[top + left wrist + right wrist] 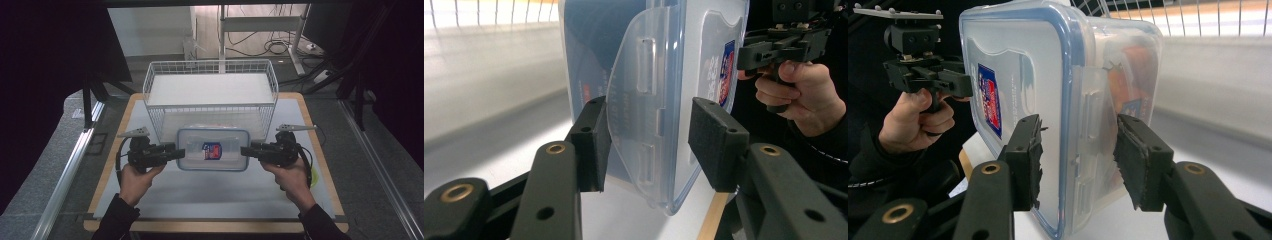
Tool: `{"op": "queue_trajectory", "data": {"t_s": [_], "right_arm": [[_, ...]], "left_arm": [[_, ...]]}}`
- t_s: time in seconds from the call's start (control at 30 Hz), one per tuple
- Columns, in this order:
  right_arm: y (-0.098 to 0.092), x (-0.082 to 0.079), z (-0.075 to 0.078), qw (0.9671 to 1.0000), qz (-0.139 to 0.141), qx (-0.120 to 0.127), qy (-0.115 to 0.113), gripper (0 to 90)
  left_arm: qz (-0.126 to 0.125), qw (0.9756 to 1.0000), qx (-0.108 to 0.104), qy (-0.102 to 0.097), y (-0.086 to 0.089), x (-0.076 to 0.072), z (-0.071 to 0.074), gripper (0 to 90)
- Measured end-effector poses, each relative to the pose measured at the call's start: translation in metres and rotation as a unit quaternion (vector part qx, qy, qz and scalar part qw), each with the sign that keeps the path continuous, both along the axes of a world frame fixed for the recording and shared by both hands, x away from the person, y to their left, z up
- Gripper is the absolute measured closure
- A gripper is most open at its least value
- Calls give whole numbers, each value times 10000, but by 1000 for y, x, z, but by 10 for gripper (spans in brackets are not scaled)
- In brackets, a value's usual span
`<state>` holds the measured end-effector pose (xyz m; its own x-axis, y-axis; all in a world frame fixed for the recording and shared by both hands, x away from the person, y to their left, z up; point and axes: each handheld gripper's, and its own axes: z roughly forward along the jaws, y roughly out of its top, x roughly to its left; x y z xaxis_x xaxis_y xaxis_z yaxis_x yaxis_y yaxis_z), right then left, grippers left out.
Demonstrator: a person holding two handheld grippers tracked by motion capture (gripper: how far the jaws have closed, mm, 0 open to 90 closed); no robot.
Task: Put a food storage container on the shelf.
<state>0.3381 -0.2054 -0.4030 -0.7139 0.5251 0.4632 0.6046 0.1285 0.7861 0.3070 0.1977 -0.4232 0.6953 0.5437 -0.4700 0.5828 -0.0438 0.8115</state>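
A clear plastic container (212,149) with a blue-rimmed lid and a red and blue label hangs between my two grippers, just in front of the wire rack. My left gripper (179,152) is shut on its left end, with the pads pressing on either side of the lid's latch flap (644,125). My right gripper (246,151) is shut on the right end in the same way (1078,160). Through the container's wall (1128,75) something orange shows inside. Its lower edge (669,200) stands off the table. Each gripper view shows the other hand and gripper beyond the container.
A white wire rack (210,90) with a flat upper shelf stands at the back of the table, open towards me below the shelf. The white tabletop (210,195) with a wooden edge lies under my hands. Dark screens stand at both sides.
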Motion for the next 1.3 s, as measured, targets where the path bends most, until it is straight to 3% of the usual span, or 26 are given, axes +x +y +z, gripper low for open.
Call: {"op": "queue_trajectory", "data": {"t_s": [0.4, 0.6, 0.9, 1.3], "right_arm": [[7, 19, 43, 9993, -9, 59, -376, 548], [10, 28, 57, 9992, 9, 111, -373, 547], [17, 50, 85, 9985, -1, 271, -466, 557], [22, 85, 112, 9983, -142, 344, -447, 554]], "left_arm": [[180, 9996, -27, -224, 3, 13, 39, 513], [229, 9994, -11, -272, 6, 20, 54, 512], [218, 9994, -20, -266, 15, 45, 83, 506], [261, 9995, -81, -172, 18, 82, 107, 506]]}}
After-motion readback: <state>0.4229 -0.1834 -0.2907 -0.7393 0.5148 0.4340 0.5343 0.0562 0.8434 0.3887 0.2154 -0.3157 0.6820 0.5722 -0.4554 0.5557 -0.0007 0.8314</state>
